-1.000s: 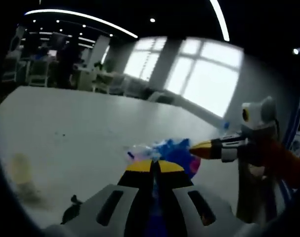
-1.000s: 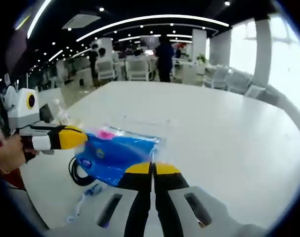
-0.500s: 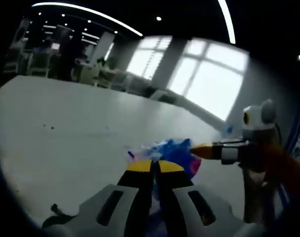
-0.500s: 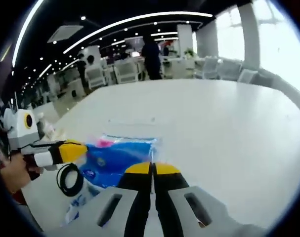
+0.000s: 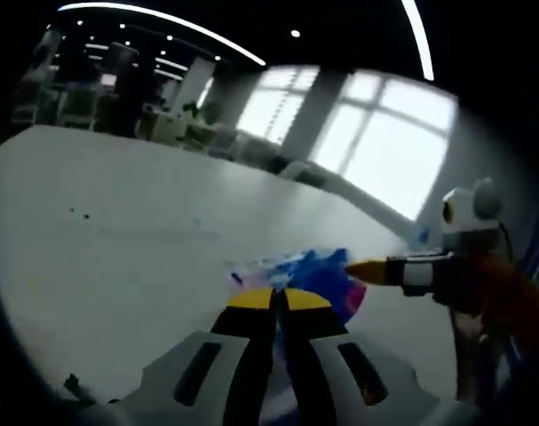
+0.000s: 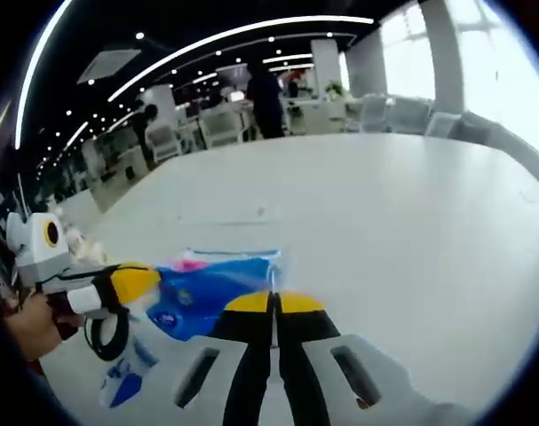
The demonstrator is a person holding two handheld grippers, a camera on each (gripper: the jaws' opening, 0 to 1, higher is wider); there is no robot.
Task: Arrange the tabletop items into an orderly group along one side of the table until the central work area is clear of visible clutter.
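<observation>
Left gripper [image 5: 278,300] clamped on blue plastic packet [image 6: 207,288], right gripper [image 6: 273,304] pinching its opposite edge, black cable coil [image 6: 105,333] beside left gripper, white table [image 6: 411,231] beneath.

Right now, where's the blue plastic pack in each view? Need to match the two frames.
Left gripper view: blue pack sits low centre, just past the left gripper, with the right gripper's yellow tip at its right edge.
Right gripper view: the pack lies low and left of centre, between the left gripper and the right gripper.
Shared landmark: the white table.
</observation>
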